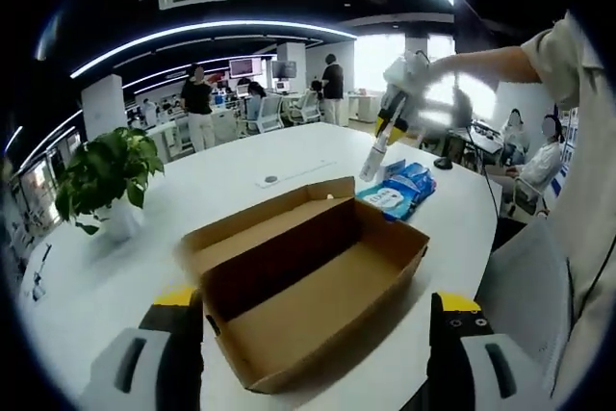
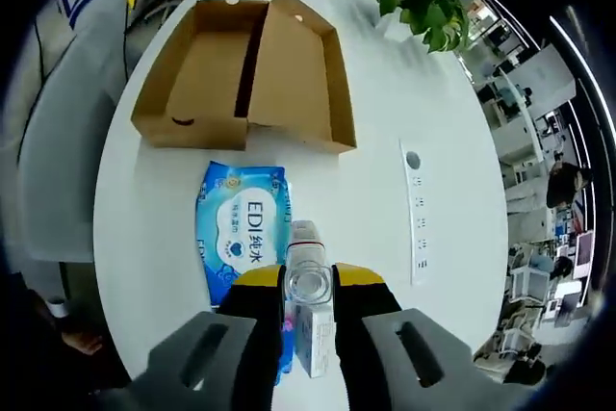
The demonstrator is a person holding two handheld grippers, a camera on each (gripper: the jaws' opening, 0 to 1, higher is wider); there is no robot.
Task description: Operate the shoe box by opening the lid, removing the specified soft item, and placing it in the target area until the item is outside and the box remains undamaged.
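Observation:
The brown cardboard shoe box (image 1: 318, 276) lies open on the white table, its lid flap folded back and its inside bare. My left gripper (image 1: 316, 307) hovers over the box's near end, jaws wide open. My right gripper (image 2: 310, 283) is shut on a small clear bottle (image 2: 302, 238) and held above the table. In the left gripper view the right gripper (image 1: 388, 122) hangs past the box's far corner with the bottle (image 1: 373, 163) pointing down. A blue soft wipes pack (image 2: 241, 228) lies flat on the table beside the box (image 2: 241, 64), also seen as the wipes pack (image 1: 399, 190).
A potted green plant (image 1: 106, 175) stands on the table to the left of the box. A white socket strip (image 2: 416, 209) lies on the table. A small white carton (image 2: 313, 339) sits under my right gripper. A person's sleeve (image 1: 568, 55) is at the right.

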